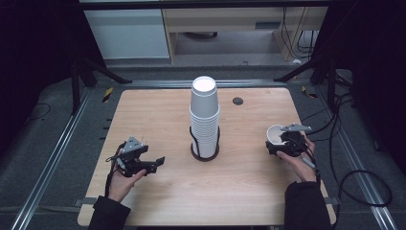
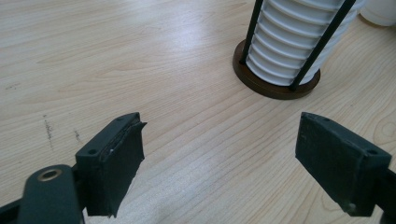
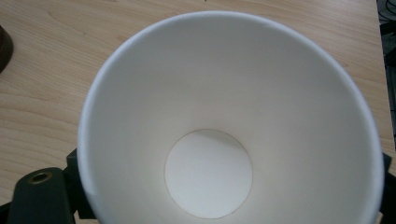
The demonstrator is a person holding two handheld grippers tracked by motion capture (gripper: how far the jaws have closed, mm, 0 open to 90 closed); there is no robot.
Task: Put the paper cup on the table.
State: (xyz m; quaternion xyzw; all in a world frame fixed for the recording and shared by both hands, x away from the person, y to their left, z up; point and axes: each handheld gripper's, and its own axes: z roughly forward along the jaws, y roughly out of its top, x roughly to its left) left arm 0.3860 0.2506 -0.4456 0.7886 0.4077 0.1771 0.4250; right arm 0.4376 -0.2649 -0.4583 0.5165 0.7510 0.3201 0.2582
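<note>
High view: left gripper (image 1: 152,163) low over the table (image 1: 249,191) at its left, jaws wide and empty, aimed toward the cup stack (image 1: 204,115) standing upside down in a holder (image 1: 205,154) at the centre. Right gripper (image 1: 277,141) at the table's right, clamped on a single cup (image 1: 274,133), mouth up, well apart from the stack.

Left gripper view: jaws spread wide over bare wood, stack (image 2: 299,42) and holder base (image 2: 275,88) ahead at upper right.

Right gripper view: cup (image 3: 210,140) between the jaws, open mouth facing the camera, inside empty.
</note>
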